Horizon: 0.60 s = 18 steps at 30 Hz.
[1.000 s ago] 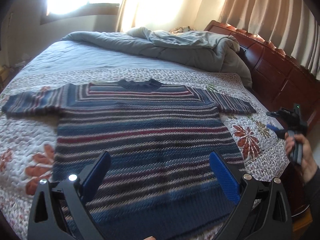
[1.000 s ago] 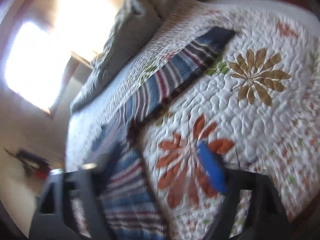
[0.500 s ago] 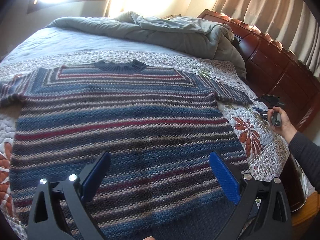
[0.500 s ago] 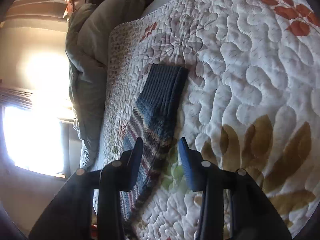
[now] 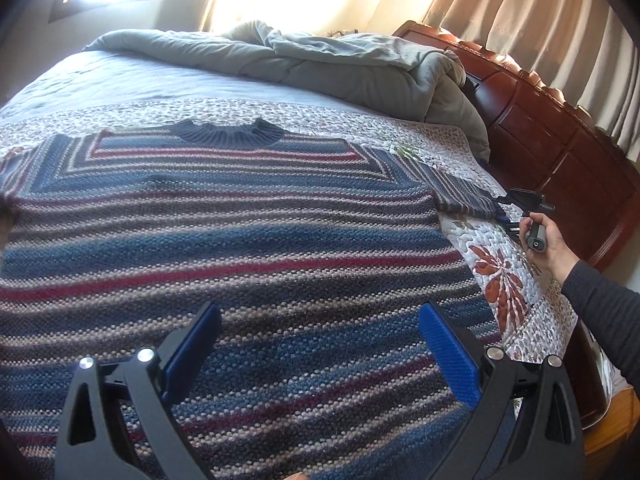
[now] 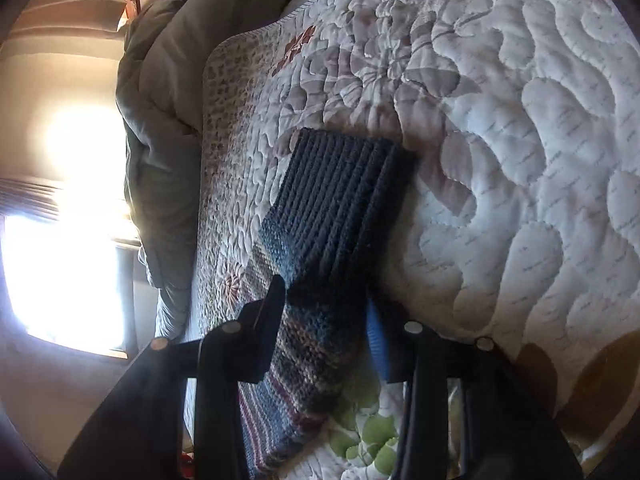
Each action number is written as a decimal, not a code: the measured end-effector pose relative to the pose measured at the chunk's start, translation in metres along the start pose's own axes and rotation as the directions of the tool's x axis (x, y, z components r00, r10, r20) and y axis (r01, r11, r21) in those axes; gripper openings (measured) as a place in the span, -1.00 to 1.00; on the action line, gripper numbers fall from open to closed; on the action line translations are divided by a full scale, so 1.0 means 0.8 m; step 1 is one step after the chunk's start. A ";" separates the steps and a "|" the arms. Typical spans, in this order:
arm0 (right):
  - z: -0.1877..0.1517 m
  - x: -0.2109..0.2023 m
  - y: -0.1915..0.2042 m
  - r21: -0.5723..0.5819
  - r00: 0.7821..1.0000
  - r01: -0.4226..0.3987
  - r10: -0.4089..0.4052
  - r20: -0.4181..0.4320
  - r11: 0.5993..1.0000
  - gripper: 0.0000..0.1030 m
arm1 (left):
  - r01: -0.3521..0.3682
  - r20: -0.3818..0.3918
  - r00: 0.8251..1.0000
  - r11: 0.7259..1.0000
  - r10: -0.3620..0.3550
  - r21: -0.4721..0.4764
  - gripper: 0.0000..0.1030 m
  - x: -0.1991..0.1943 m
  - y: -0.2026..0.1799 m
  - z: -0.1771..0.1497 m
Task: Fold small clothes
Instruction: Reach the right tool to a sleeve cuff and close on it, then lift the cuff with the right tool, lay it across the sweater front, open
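Note:
A striped blue, red and grey knit sweater (image 5: 240, 240) lies flat, front up, on the quilted bedspread (image 5: 508, 292), collar toward the far side. My left gripper (image 5: 320, 340) hovers open over the sweater's lower body, nothing between its blue pads. At the sweater's right sleeve (image 6: 320, 340), just behind the dark ribbed cuff (image 6: 344, 200), my right gripper (image 6: 326, 312) has its jaws closing, with the sleeve bunched between them and both pads touching it. In the left wrist view the right gripper (image 5: 510, 216) and the hand (image 5: 552, 248) holding it show at the sleeve end.
A crumpled grey duvet (image 5: 320, 64) is piled at the far side of the bed. A dark wooden bed board (image 5: 560, 148) runs along the right, with beige curtains (image 5: 540, 40) behind. The quilt's edge drops off close beyond the right sleeve. A bright window (image 6: 60, 272) glares.
My left gripper came forward and lower over the sweater. The right gripper swung across the quilt, rolled, reached the right sleeve and narrowed its jaws around it.

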State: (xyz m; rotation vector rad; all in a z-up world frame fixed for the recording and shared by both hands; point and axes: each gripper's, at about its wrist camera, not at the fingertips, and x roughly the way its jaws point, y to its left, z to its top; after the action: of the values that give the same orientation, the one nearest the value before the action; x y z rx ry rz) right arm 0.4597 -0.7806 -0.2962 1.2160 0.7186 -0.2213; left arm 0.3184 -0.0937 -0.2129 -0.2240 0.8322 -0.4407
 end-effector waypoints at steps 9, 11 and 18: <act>-0.020 -0.027 0.081 -0.197 0.995 0.081 -0.069 0.068 0.977 -0.77 | 0.000 0.022 1.000 1.000 0.001 -0.027 0.93 -0.005 0.035 -0.009; -0.029 -0.036 0.107 -0.237 0.994 0.084 -0.065 0.083 0.968 -0.77 | 0.010 0.026 1.000 0.999 -0.009 -0.041 0.93 -0.007 0.040 -0.009; -0.073 -0.061 0.208 -0.383 0.990 0.100 -0.053 0.131 0.918 -0.78 | -0.007 0.072 0.997 0.999 0.009 -0.038 0.93 -0.025 0.049 -0.009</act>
State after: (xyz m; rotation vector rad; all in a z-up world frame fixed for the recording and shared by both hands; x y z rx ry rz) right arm 0.4868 -0.6781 -0.1471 0.7893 0.6698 -0.2023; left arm 0.3126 -0.0501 -0.2184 -0.2703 0.7713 -0.4072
